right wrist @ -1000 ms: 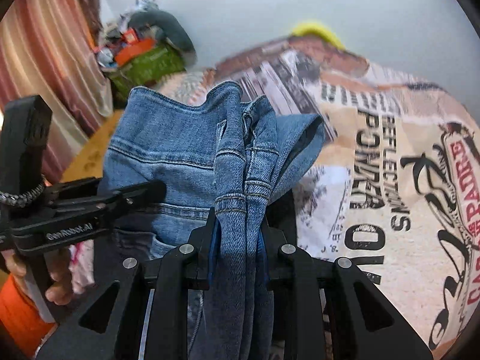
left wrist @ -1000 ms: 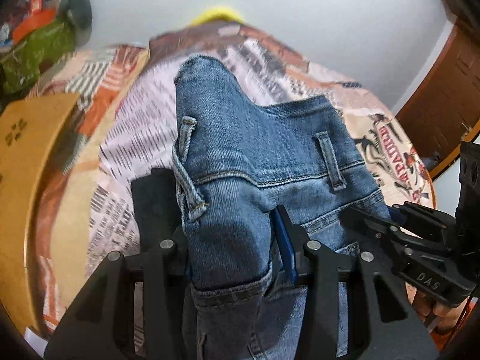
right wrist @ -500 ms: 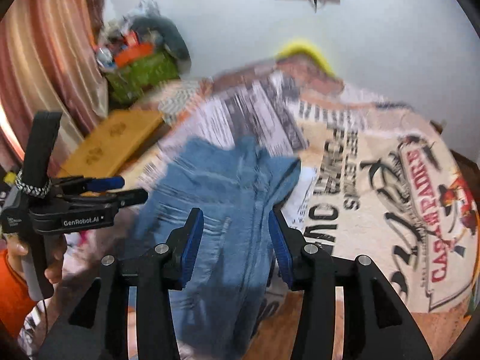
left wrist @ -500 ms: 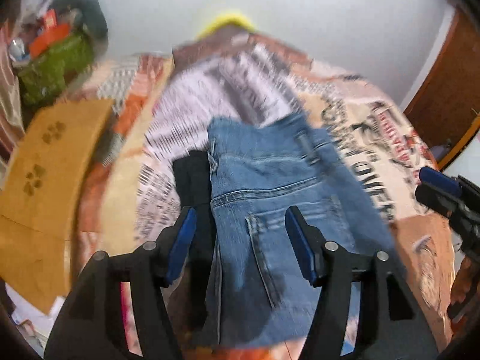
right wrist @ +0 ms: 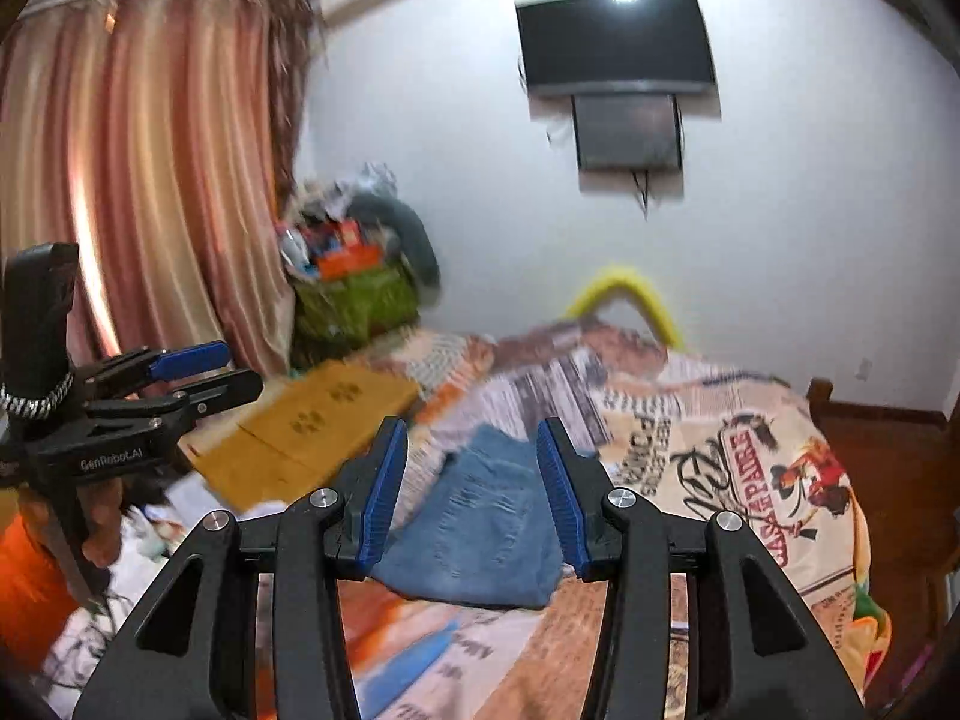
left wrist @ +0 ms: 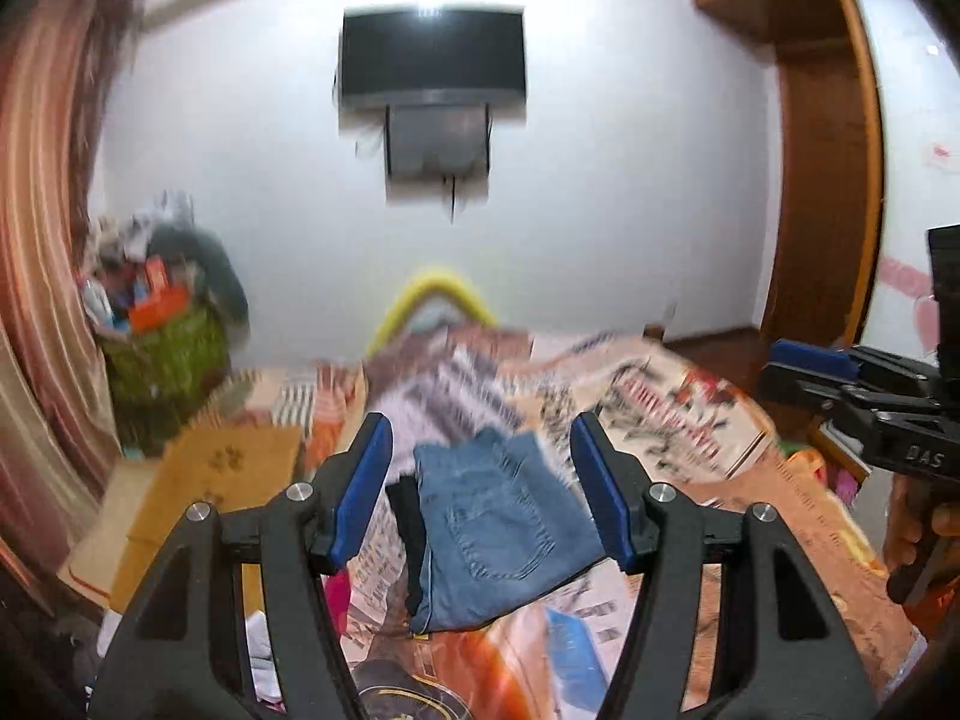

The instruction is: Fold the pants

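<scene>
The blue jeans (left wrist: 501,531) lie folded into a small stack on the printed bedspread (left wrist: 660,420), back pocket up, with a dark garment (left wrist: 405,516) under their left edge. My left gripper (left wrist: 480,492) is open and empty, raised above and behind the jeans. My right gripper (right wrist: 471,495) is open and empty too, with the jeans (right wrist: 480,528) lying between its fingers in view. Each gripper shows in the other's view: the right one (left wrist: 804,372) at the right edge, the left one (right wrist: 198,372) at the left.
A tan cardboard sheet (right wrist: 312,426) lies left of the bed. A green basket of clutter (left wrist: 162,354) stands by the curtain (right wrist: 138,180). A TV (left wrist: 432,54) hangs on the far wall. A wooden wardrobe (left wrist: 822,180) stands at the right.
Both grippers let go of the jeans, opened and pulled up and back. The jeans dropped onto the bed as a folded stack. The views now show the wall and TV.
</scene>
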A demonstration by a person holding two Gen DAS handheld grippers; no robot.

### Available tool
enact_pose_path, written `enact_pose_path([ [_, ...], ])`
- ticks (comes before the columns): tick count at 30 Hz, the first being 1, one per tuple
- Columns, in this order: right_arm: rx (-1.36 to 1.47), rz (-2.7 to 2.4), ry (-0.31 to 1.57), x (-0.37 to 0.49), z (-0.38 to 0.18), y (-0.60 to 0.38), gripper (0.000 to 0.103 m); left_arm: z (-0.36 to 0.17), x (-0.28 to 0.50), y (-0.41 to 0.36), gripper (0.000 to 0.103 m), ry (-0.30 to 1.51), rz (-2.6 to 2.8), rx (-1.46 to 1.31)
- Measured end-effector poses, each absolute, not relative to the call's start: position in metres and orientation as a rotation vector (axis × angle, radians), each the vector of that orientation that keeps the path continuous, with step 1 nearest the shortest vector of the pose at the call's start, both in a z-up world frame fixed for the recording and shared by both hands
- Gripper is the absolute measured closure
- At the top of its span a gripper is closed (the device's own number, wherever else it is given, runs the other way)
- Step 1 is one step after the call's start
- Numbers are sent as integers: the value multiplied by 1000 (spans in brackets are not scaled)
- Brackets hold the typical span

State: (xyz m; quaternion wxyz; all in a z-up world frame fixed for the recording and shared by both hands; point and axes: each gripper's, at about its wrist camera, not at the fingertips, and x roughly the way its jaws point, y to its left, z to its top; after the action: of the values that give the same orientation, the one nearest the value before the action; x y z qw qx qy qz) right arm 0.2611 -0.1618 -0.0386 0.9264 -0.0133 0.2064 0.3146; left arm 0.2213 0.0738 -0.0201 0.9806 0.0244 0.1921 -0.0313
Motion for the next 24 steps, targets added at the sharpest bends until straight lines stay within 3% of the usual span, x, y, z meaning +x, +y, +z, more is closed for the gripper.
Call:
enact_pose_path([
  [6,-16,682,276,188,-2,-171,62,16,132,51,42,245,-36,37],
  [13,-2,699,159,121,2,-171,60,21,60,32,41,132,-25,37],
  [15,-2,680,146,108,-2,-170,46,19,45,34,36,124,-28,8],
  [20,25,646,131,98,-10,-173,13,17,22,41,0,90,8,-30],
  [22,27,633,133,93,-9,-174,2,17,18,42,0,86,23,-25],
  [24,19,611,128,91,-9,-173,0,16,16,44,0,100,25,-22],
])
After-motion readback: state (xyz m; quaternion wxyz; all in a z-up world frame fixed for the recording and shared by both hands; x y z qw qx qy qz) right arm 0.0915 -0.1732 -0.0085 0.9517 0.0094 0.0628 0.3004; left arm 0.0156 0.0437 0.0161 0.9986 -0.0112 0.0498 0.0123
